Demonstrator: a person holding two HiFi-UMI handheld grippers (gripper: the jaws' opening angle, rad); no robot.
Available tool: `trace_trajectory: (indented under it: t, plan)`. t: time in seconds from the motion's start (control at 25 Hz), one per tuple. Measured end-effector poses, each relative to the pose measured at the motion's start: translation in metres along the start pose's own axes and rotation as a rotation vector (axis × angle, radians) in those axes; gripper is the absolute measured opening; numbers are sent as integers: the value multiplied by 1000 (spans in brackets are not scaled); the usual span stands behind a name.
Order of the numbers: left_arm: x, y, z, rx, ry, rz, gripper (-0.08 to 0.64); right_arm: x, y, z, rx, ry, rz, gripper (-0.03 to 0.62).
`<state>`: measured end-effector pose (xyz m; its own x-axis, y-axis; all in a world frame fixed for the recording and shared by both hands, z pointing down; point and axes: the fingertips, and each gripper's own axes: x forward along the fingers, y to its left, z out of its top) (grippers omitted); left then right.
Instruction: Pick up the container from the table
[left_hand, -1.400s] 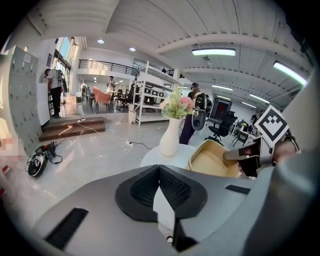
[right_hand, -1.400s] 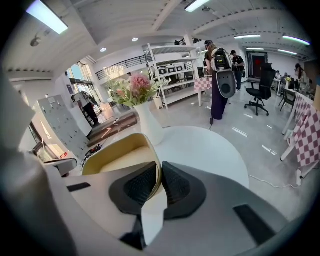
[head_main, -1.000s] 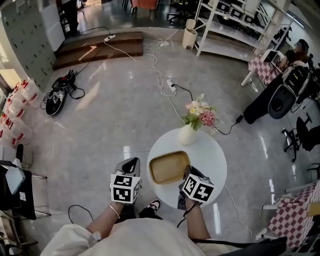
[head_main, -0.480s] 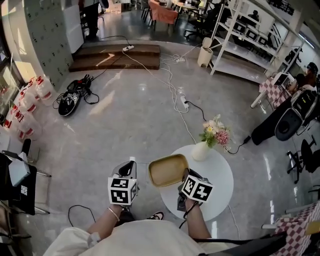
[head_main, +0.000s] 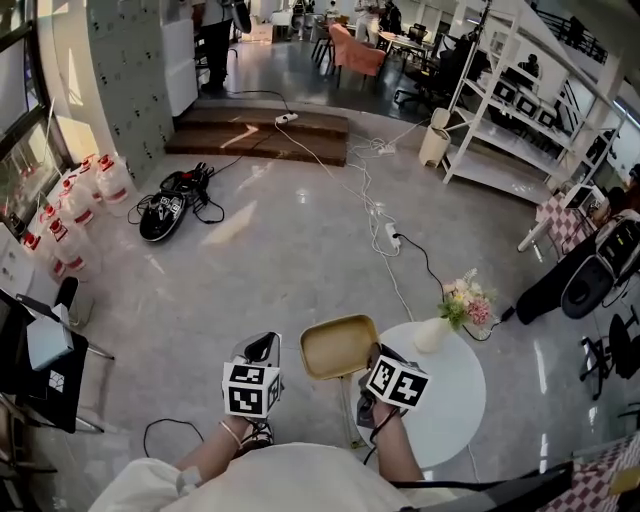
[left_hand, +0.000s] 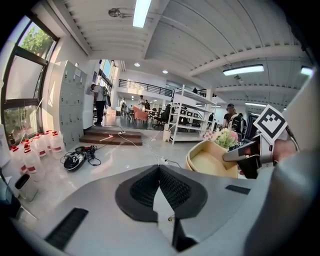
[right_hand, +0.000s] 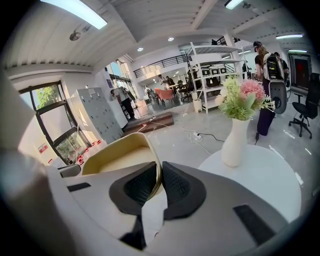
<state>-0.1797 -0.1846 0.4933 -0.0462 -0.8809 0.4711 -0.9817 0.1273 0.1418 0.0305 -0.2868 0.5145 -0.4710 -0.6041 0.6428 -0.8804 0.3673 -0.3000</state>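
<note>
Beige-side up, hold container (head_main: 338, 346) level at frame centre, rim pinched in right tool (head_main: 371, 354), with empty left tool (head_main: 264, 346) pressed together.

The container (head_main: 340, 346) looks like tan moulded plastic, smooth and matt, thin at the rim. The table (head_main: 455, 405) top is white and smooth with a faint sheen. The vase (head_main: 432, 334) at its far edge is glossy white, like glazed ceramic. The grey floor (head_main: 270, 250) is polished to a mirror gloss. The left gripper (left_hand: 159, 186) and right gripper (right_hand: 160, 182) have matt grey plastic shells, and their pads (right_hand: 140, 187) are black, finely ribbed and rubbery.
</note>
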Motion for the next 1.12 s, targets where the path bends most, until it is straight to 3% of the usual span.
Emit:
trace_trajectory:
  t: [0.72,1.12]
  plan:
    - [0,82,19,8,-34,-6,17,22,72,1,45,-18,2,57]
    - [13,68,28,-52,-59,18,17,22,67,26,15,-15,21,57]
